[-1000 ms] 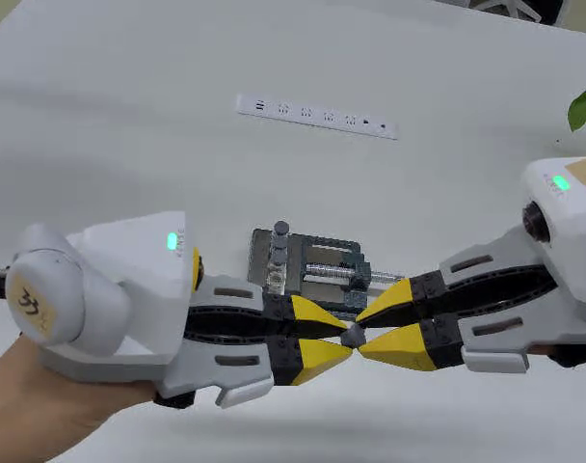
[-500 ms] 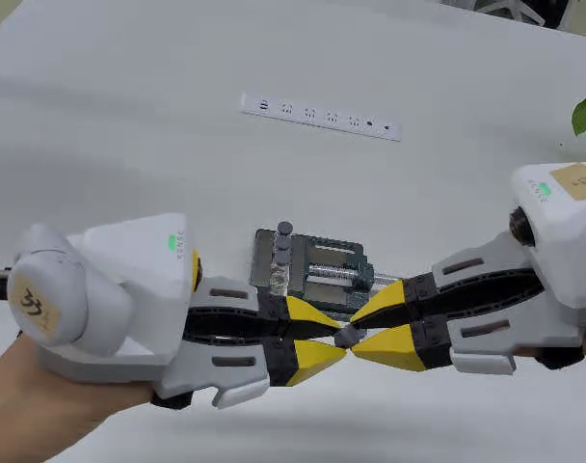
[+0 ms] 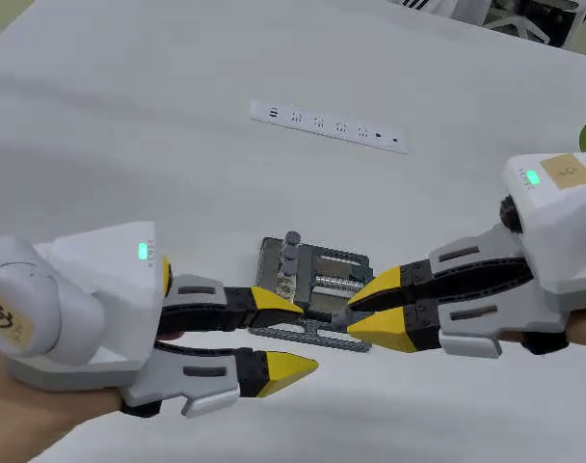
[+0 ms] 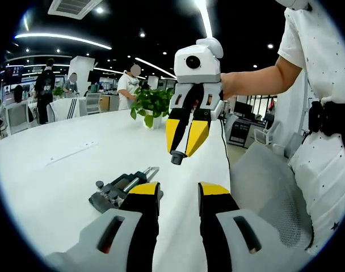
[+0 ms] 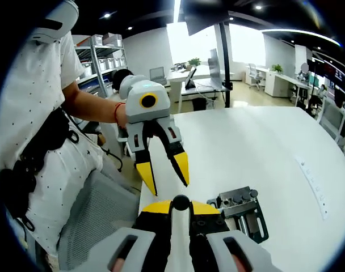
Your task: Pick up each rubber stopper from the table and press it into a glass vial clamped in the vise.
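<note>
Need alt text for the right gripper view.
The right hand-held gripper, shut on a dark rubber stopper, faces the open left hand-held gripper held by a person in a dotted white shirt. A vise sits on the white table at lower right.

Vise (image 3: 317,260) on table (image 3: 129,145) behind left tongs (image 3: 306,338) and right tongs (image 3: 350,316) — power strip (image 3: 329,125) farther back.

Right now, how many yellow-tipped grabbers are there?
2. The left gripper, jaws open, points in from the left; the right gripper, from the right, pinches a dark stopper.
</note>
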The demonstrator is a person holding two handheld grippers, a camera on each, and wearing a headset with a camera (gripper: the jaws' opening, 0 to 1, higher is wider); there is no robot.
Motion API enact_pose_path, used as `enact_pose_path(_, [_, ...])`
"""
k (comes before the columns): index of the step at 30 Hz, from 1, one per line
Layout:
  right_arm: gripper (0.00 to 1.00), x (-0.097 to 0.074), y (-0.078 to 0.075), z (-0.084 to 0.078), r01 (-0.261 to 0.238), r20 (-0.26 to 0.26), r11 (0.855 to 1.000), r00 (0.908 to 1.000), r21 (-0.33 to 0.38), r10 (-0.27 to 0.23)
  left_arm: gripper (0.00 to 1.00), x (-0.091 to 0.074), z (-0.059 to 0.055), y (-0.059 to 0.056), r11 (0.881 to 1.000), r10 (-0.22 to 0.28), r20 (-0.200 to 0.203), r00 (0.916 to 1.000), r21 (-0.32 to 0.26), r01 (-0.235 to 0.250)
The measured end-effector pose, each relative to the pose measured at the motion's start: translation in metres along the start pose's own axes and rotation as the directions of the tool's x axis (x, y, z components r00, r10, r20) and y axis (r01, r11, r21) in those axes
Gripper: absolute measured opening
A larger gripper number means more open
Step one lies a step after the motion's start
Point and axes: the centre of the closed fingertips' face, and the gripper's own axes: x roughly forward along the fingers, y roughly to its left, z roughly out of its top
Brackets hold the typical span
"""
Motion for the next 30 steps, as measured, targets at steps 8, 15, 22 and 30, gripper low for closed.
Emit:
enact_pose_path(8, [0.05,0.019,-0.024,0.002,0.043,-0.083,0.999,0.9956,-0.01,-0.044,0.46,-0.023,-0.021,0.03,0.992,0.125,-0.035,0.9915,0.012,-0.125])
enact_pose_path(15, [0.05,0.043,-0.049,-0.01,0.077,-0.211,0.995,0.9734,-0.066,-0.089,0.63,-0.037,-0.037,0.05,0.977,0.21,-0.073,0.975,0.059,-0.206])
enact_pose_path(22, [0.05,0.065,-0.072,-0.022,0.089,-0.308,0.99,0.9441,-0.106,-0.118,0.71,-0.041,-0.049,0.052,0.976,0.212,-0.099,0.9723,0.071,-0.205])
enact_pose_path(30, [0.05,0.079,-0.086,-0.037,0.077,-0.39,0.99,0.9132,-0.116,-0.117,0.76,-0.044,-0.055,0.054,0.974,0.221,-0.1,0.9701,0.065,-0.215])
